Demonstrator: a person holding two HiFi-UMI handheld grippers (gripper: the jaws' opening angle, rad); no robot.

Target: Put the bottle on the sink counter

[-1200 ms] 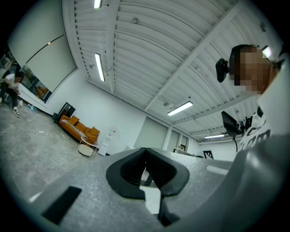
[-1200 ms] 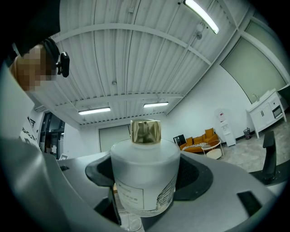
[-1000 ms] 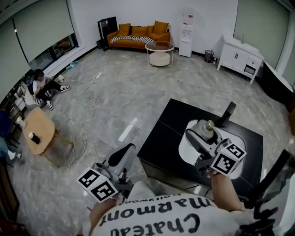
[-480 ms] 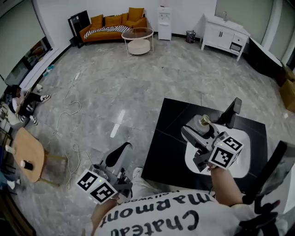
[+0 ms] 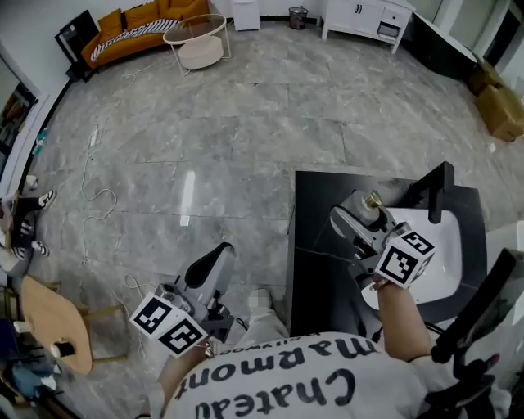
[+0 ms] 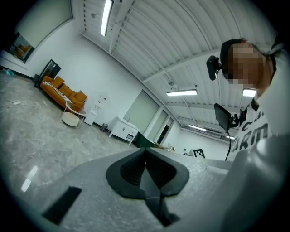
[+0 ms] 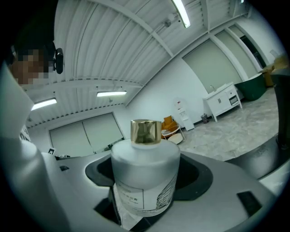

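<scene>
Right gripper view: bottle [image 7: 144,176] between the fingers [image 7: 217,199]

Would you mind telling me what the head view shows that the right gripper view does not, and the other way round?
Only the head view shows the left gripper, the cable on the floor, and that the bottle is above the black sink counter. Only the right gripper view shows the bottle's printed label and the ceiling lights. Both show the right gripper shut on the gold-capped bottle, and the orange sofa.
</scene>
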